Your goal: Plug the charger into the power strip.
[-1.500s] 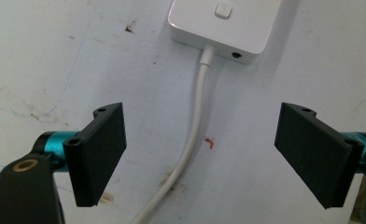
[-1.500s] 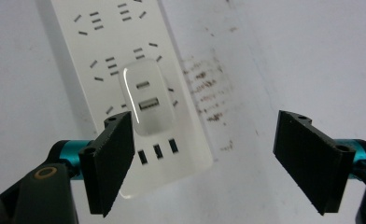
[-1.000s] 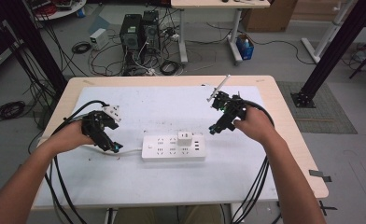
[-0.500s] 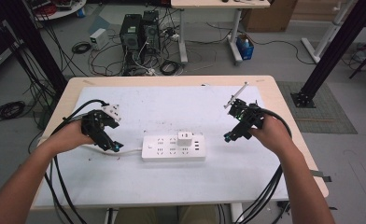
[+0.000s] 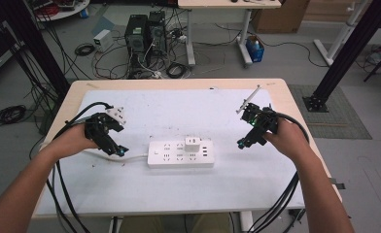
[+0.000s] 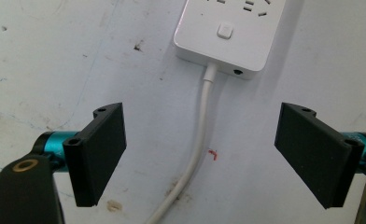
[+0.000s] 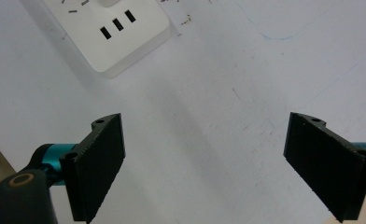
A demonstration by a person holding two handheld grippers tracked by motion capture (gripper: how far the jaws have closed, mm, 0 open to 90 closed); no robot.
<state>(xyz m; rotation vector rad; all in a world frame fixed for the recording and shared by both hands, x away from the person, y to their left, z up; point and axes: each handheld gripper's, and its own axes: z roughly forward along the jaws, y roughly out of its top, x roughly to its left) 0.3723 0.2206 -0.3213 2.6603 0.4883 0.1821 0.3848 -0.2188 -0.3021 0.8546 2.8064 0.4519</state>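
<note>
The power strip (image 5: 180,154) sits mid-table with a white adapter (image 5: 193,143) already seated in it (plugging looks done). Left gripper (image 5: 119,151) hovers over its cord (image 6: 199,154), right gripper (image 5: 242,143) off to the side; both jaws are open and empty.

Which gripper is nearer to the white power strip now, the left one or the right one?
Left. The left gripper hovers open over the cord just off the power strip's left end. The right gripper, also open, stands further off beyond its right end.
</note>
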